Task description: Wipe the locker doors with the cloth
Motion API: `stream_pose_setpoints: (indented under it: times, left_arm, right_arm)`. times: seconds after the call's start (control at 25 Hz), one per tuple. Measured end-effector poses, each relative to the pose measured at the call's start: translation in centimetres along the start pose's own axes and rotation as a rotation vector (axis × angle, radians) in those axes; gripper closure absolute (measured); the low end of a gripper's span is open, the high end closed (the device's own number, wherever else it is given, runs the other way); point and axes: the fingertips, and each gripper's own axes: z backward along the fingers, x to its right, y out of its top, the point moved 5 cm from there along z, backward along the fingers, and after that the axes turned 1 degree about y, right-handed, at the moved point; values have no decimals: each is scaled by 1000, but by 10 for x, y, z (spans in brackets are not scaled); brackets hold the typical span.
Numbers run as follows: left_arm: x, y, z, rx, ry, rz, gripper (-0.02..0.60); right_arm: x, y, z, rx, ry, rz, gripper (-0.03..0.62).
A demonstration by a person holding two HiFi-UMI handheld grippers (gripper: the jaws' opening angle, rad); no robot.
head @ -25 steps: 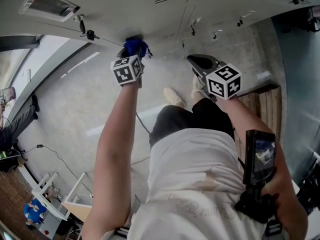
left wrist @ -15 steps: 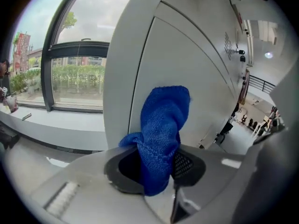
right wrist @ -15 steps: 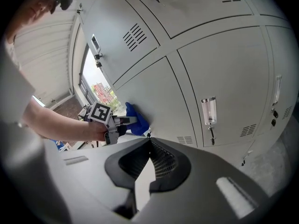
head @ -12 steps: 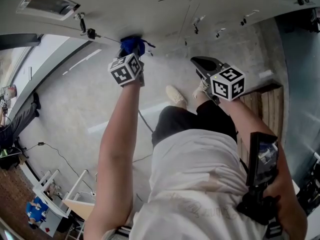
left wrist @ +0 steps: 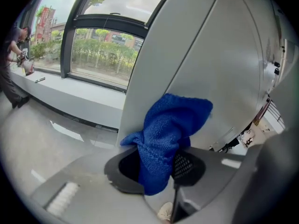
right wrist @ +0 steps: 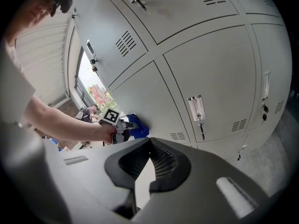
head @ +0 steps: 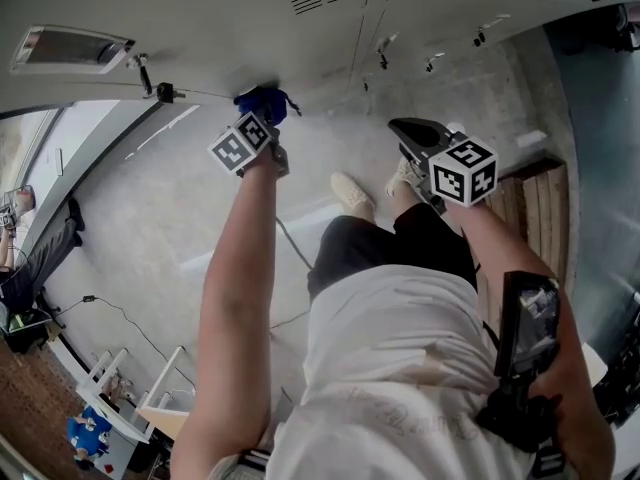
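A blue knitted cloth is pressed against a pale grey locker door. My left gripper is shut on the cloth, which bunches out between its jaws and touches the door. From the right gripper view, the cloth sits low on a lower locker door, near its left side. My right gripper hangs off to the right, away from the lockers. Its jaws are shut with nothing between them.
Further locker doors with vents and latches stand to the right. Left of the lockers are a window and sill. A wooden slatted bench lies at the right, white furniture at the lower left. The person's shoes stand on concrete floor.
My left gripper and the cloth have slid a little to the left along the locker door. The right gripper has barely moved.
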Motion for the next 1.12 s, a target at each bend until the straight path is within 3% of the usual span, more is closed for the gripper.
stream_pose_setpoints:
  times: [0.2, 0.32, 0.6, 0.72, 0.8, 1.04, 1.12]
  left_arm:
    - [-25, -16, -3, -23, 67, 54, 457]
    - [-33, -23, 5, -13, 95, 19, 457]
    - [-55, -6, 13, 95, 272, 27, 457]
    - [-45, -19, -4, 40, 199, 33, 457]
    - [-32, -25, -14, 21, 160, -5, 457]
    - [5, -23, -22, -6, 184, -166, 461]
    - [24, -25, -24, 11, 156, -172, 462]
  right_arm:
    - [10, -5, 9, 4, -14, -17, 588]
    - [16, -11, 13, 7, -21, -36, 588]
    - [21, -26, 12, 14, -1, -83, 588]
    - [30, -30, 11, 17, 8, -112, 588]
    - [35, -31, 12, 15, 13, -116, 588]
    - [46, -37, 21, -3, 33, -120, 588]
    - [49, -39, 23, -11, 37, -124, 588]
